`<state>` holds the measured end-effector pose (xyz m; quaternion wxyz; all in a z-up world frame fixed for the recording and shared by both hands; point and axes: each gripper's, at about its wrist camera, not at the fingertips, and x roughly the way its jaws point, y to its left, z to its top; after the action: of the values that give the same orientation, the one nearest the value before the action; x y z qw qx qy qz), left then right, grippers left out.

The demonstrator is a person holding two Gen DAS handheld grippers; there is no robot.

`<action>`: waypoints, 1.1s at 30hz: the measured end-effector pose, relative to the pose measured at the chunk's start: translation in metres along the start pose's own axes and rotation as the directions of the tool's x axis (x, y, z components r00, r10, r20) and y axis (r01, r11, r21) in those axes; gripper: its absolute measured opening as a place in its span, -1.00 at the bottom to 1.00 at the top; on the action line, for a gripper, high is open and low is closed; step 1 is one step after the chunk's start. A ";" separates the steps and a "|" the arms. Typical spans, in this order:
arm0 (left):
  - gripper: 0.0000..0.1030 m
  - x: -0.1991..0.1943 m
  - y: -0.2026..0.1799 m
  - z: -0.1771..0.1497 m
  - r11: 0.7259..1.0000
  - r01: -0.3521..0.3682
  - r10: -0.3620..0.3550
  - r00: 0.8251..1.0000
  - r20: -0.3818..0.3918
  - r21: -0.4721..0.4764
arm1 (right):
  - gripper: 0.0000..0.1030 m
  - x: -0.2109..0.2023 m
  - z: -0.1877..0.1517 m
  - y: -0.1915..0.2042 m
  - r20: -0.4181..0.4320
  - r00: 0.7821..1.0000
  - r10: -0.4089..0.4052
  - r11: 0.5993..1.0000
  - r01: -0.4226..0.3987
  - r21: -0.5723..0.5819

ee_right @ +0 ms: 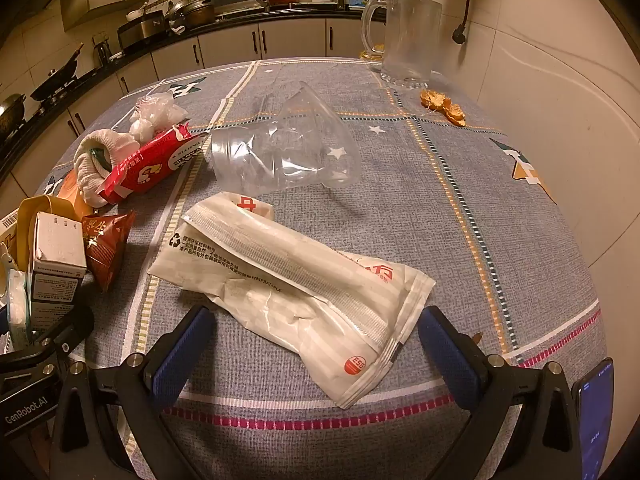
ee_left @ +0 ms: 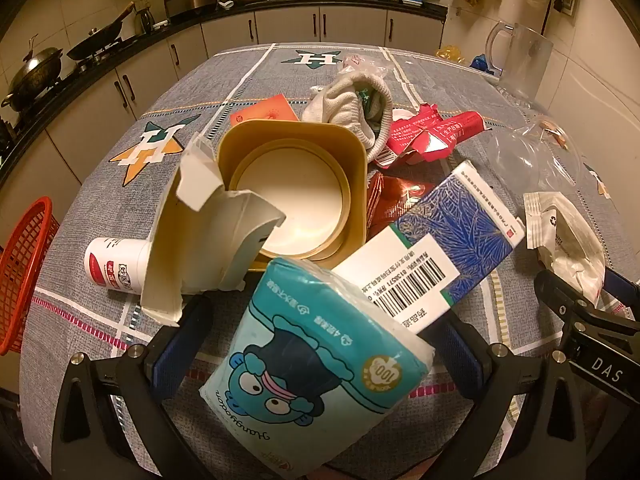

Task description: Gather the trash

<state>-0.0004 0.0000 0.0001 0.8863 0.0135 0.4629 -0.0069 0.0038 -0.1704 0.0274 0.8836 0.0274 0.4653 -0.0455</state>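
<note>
Trash covers the desk (ee_right: 400,208), which wears a grey checked cloth, and both tools hang tilted down over it with their blue pads wide apart, clamped on nothing. The left tool (ee_left: 320,344) straddles a teal tissue pack (ee_left: 316,364); the pack lies between the pads, apparently untouched by either. That placement reads as a lineup for a first pick, since the pack is soft and sits nearest. The right tool (ee_right: 316,344) brackets the near end of a crumpled white wrapper (ee_right: 292,284) in the same way, so each hand seems to have chosen the piece closest to it.

From the left wrist, at 12 o'clock of the pack, sits a square yellow tub (ee_left: 296,192), with a torn white carton (ee_left: 204,224) leaning at its 9 o'clock edge and a blue and white box (ee_left: 436,240) propped at 3 o'clock. Only this view shows the red basket (ee_left: 26,276) at the desk's 9 o'clock edge, the likely collection bin, and a small white bottle (ee_left: 116,264) lying beside it.

The right wrist alone gives the clear plastic cup (ee_right: 284,148) on its side at 12 o'clock of the wrapper, the orange peel (ee_right: 444,106) at 1 o'clock near a glass mug (ee_right: 408,36), and the red snack packet (ee_right: 148,164) beside a rolled white sock (ee_right: 96,164) at 10 o'clock.
</note>
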 end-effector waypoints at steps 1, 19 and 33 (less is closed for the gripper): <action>1.00 -0.001 0.000 -0.001 1.000 0.001 -0.001 1.000 -0.001 0.003 | 1.00 0.000 0.000 -0.001 0.012 1.000 0.008 1.000 -0.009 0.005; 1.00 -0.110 0.053 -0.071 1.000 -0.007 0.002 0.961 0.276 0.016 | 1.00 -0.150 -0.051 -0.008 0.307 0.951 0.037 0.999 -0.024 -0.047; 1.00 -0.123 0.051 -0.090 0.999 -0.043 0.036 0.952 0.302 0.016 | 0.92 -0.156 -0.086 0.015 0.280 0.945 0.167 0.986 -0.151 -0.076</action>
<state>-0.1434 0.0534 0.0504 0.9464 0.0314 0.3215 0.0037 -0.1526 -0.1390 0.1078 0.9426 0.0342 0.3304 0.0350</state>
